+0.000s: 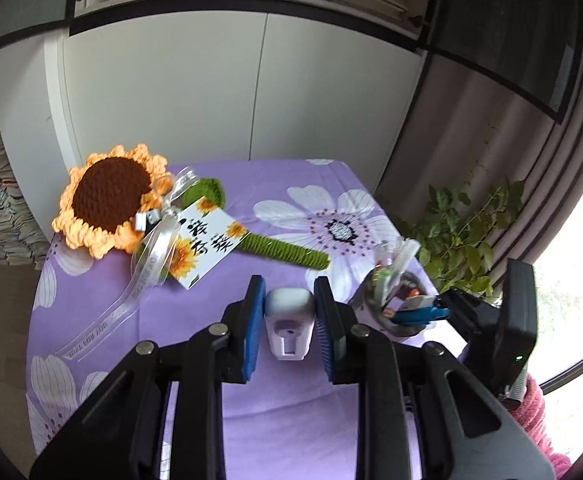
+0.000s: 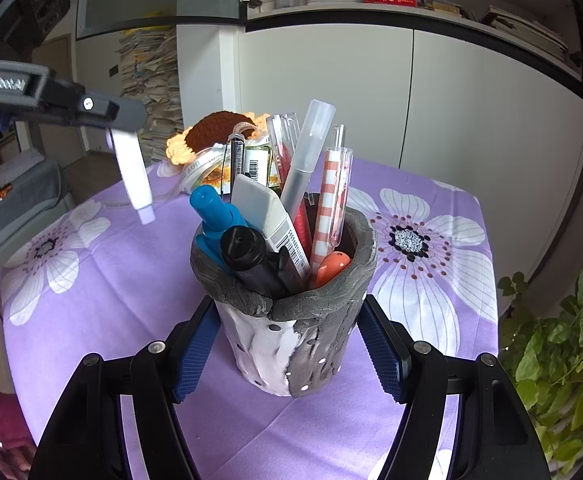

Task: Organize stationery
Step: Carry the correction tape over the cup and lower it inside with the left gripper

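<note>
Right gripper [image 2: 291, 344]: blue-padded jaws spread wide either side of the grey-and-white clay pen pot [image 2: 291, 328]; whether the pads touch its wall cannot be told.

Pot contents: blue marker [image 2: 215, 216], black marker [image 2: 251, 258], white eraser [image 2: 267, 216], frosted pen [image 2: 305, 156], orange-checked pen [image 2: 327, 204].

Left gripper [image 1: 289, 316]: jaws closed on a pale lilac-white correction-tape dispenser [image 1: 289, 320], held above the purple floral tablecloth [image 2: 91, 300], left of the pot.

Beyond the pot: crocheted sunflower [image 1: 109, 200] with printed card [image 1: 207, 240].

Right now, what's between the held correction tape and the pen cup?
Only bare purple tablecloth between the correction tape and the pen cup, right wrist view.
</note>
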A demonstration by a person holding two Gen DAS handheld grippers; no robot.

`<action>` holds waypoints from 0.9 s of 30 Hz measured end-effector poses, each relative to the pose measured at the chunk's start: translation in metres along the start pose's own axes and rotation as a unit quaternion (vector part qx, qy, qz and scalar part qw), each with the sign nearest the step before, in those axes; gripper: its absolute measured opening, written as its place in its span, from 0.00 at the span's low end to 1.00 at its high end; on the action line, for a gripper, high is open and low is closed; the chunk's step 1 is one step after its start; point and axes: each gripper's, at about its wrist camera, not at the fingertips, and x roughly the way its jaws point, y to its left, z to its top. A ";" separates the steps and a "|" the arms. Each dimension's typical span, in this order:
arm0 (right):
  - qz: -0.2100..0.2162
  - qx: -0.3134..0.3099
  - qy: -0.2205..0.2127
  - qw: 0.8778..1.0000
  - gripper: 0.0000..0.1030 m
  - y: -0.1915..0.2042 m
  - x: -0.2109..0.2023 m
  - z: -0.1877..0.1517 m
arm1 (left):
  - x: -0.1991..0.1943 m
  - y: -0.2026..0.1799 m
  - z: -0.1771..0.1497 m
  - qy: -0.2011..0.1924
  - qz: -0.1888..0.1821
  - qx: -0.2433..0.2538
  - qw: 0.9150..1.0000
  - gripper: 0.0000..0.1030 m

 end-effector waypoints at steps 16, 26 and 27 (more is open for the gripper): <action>0.021 -0.030 -0.002 0.999 0.69 0.006 -0.003 -0.001 | -0.015 -0.066 0.039 -0.044 -0.065 0.051 0.996 0.22; 0.035 -0.013 -0.010 0.999 0.69 0.000 -0.006 0.000 | 0.031 -0.081 0.026 0.006 -0.058 0.082 0.995 0.22; 0.037 -0.011 -0.011 0.999 0.69 -0.001 -0.006 0.000 | 0.035 -0.082 0.023 0.011 -0.055 0.087 0.995 0.22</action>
